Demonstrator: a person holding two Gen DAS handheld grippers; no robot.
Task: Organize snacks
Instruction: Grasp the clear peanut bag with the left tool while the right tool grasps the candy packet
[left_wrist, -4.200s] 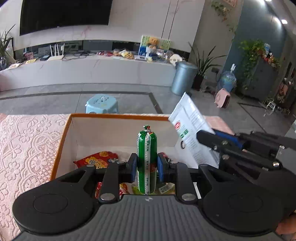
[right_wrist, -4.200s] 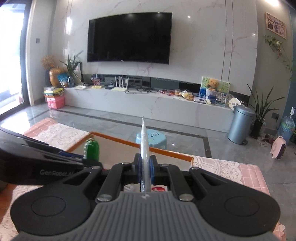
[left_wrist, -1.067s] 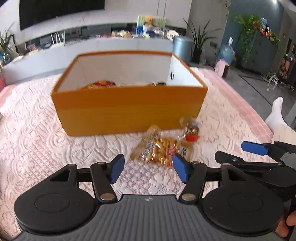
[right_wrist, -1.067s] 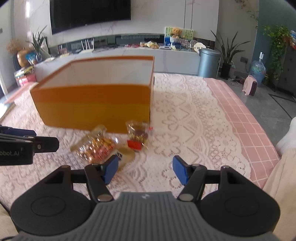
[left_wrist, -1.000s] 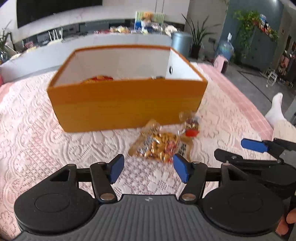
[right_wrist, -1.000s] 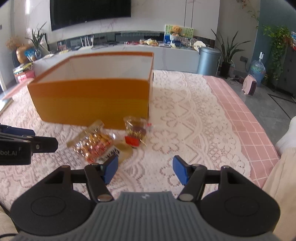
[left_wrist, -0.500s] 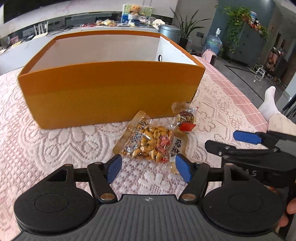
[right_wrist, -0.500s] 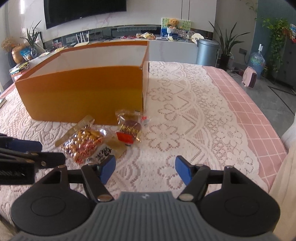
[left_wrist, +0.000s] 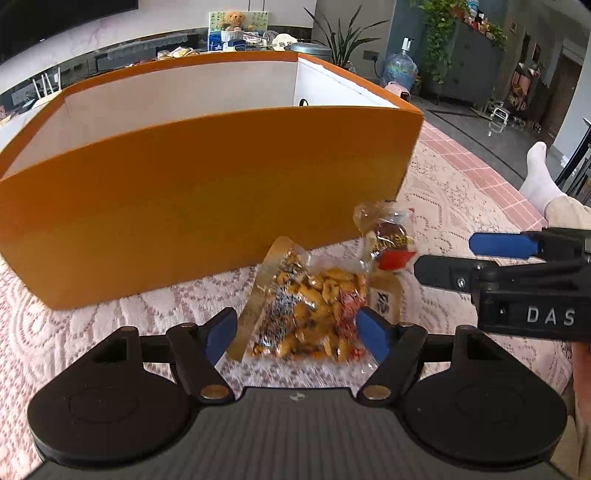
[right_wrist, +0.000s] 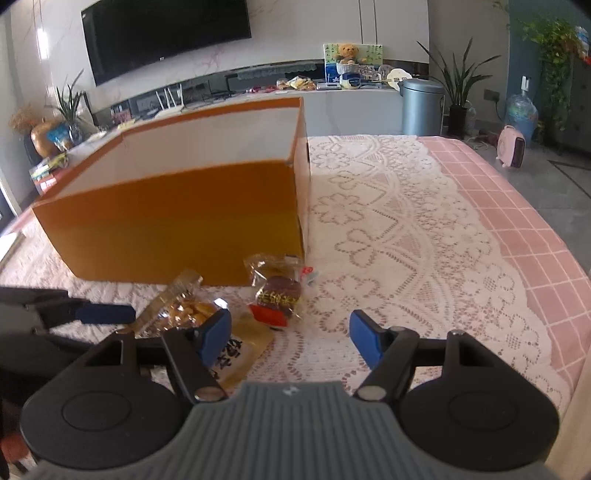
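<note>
A clear packet of orange nuts (left_wrist: 310, 306) lies on the lace cloth in front of the orange box (left_wrist: 207, 199). My left gripper (left_wrist: 295, 334) is open with its blue pads on either side of the packet's near end. A smaller packet with a dark snack and red label (left_wrist: 389, 240) lies just right of it, against the box corner. My right gripper (right_wrist: 290, 338) is open, just short of that small packet (right_wrist: 277, 295). The nut packet also shows in the right wrist view (right_wrist: 181, 308), and so does the box (right_wrist: 177, 214). The box's contents are hidden.
The box stands on a table with a white lace cloth (right_wrist: 406, 236) over pink checks. The table's right edge (right_wrist: 554, 229) drops to the floor. A person's socked foot (left_wrist: 541, 177) is at the right. The right gripper's fingers (left_wrist: 495, 245) reach in beside the small packet.
Both grippers have let go of their earlier snacks, left the box and dropped toward the table. In the last second they closed in on the two packets, which now sit at the fingertips.
</note>
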